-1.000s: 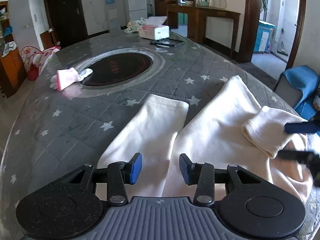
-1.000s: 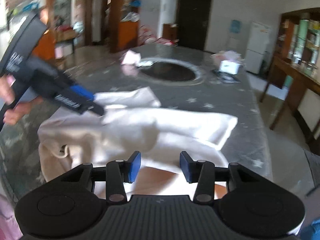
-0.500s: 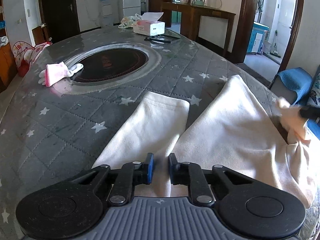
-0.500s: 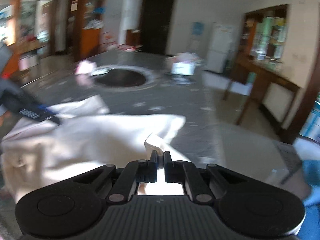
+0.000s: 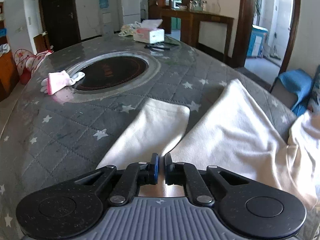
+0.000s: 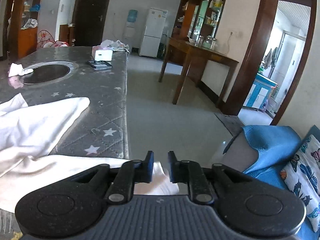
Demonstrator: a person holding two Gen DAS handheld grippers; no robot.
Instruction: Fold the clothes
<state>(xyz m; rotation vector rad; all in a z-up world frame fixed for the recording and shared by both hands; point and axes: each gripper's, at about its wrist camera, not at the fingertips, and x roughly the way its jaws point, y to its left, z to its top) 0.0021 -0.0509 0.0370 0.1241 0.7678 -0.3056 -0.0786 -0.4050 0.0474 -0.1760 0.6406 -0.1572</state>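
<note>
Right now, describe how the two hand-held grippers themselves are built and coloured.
Both look alike. The left hand-held gripper has a ribbed grey body, two round black speckled discs at its sides, and black linkage arms with silver pivot pins leading to two fingers with blue pad faces. The right hand-held gripper has the same body, with a small star-like mark at the centre; its fingers look dark.

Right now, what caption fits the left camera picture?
Left gripper pinches cream trousers on a starry grey table.
</note>
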